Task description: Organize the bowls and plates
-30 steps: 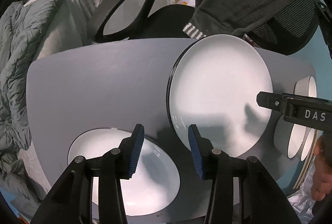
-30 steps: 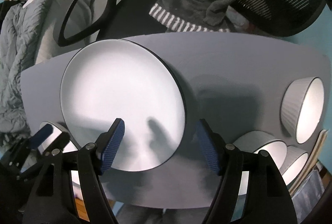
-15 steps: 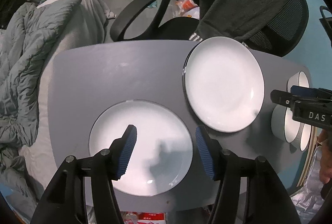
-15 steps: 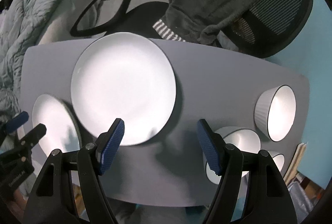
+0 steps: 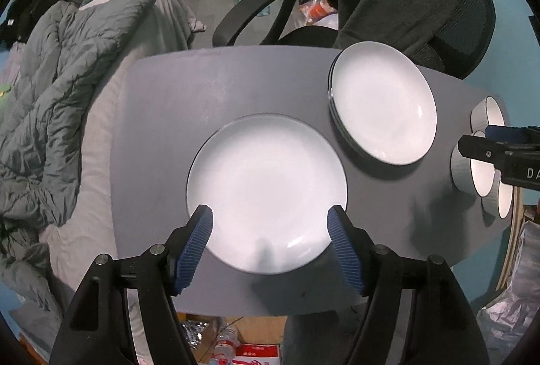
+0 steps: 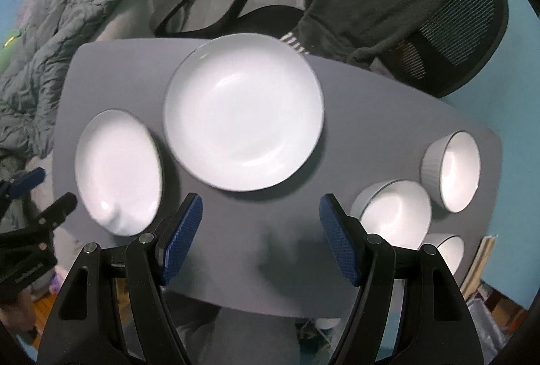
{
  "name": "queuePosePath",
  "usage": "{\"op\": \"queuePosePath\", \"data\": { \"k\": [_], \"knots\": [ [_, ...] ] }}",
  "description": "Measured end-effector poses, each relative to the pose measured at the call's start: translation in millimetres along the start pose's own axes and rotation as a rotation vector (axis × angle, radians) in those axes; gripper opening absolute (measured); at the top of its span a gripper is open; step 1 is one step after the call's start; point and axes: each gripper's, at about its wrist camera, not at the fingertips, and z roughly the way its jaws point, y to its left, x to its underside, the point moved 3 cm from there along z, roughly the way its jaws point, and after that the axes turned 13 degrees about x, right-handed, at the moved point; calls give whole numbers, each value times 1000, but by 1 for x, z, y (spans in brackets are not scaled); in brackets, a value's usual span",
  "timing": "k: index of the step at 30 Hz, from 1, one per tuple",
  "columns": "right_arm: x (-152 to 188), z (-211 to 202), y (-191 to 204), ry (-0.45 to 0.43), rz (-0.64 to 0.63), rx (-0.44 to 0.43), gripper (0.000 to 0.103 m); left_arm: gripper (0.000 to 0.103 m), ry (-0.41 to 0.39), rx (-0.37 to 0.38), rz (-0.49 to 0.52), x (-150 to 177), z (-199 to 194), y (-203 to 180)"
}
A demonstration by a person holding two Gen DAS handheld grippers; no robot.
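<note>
I hang my left gripper (image 5: 270, 230) high over the lone plate (image 5: 266, 192); its jaws are opening, nothing in them; the stack (image 5: 383, 103) sits at two o'clock. My right gripper (image 6: 261, 231) is wide and empty, so I can reach the bowls (image 6: 398, 213) at three o'clock on the table (image 6: 290, 230).

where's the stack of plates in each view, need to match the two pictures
Left wrist view: the stack of plates sits upper right on the grey table, right of the single plate.
Right wrist view: the same stack fills the upper centre, with the single plate at its left.
Shared landmark: the three bowls at the table's right end, at the right edge in the left wrist view.
</note>
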Motion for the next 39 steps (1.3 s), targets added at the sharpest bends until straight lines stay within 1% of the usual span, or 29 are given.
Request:
{"op": "queuePosePath", "data": {
  "k": [11, 15, 21, 27, 31, 39],
  "knots": [
    [17, -2, 36, 18, -49, -29, 71, 72, -2, 38, -118, 38, -9, 44],
    [26, 1, 48, 33, -60, -41, 71, 72, -10, 36, -139, 47, -13, 57],
    [34, 2, 63, 32, -66, -91, 71, 72, -16, 32, -145, 53, -14, 73],
    [34, 18, 80, 12, -66, -139, 71, 72, -35, 50, -133, 51, -7, 87],
    [30, 33, 87, -3, -49, -173, 71, 72, -42, 38, -102, 47, 6, 95],
    [23, 61, 99, 6, -11, -216, 71, 72, -29, 57, -66, 35, 36, 110]
  ]
}}
